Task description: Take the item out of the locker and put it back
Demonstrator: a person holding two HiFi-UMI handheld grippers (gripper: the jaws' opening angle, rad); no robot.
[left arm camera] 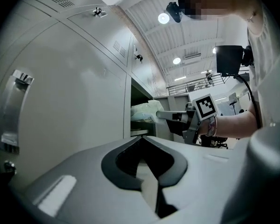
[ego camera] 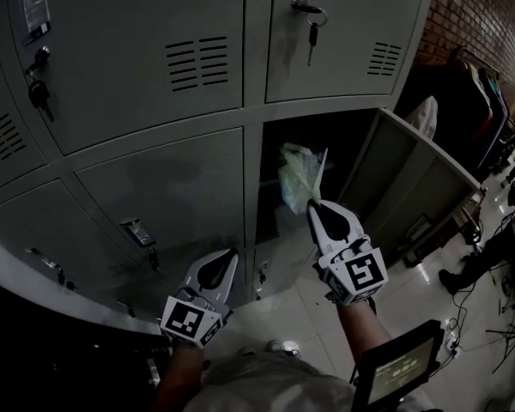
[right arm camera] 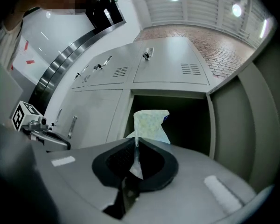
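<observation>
one bag (ego camera: 299, 177) pinched in right gripper (ego camera: 312, 206), one open locker (ego camera: 362, 151), left gripper (ego camera: 233, 253) closed
</observation>
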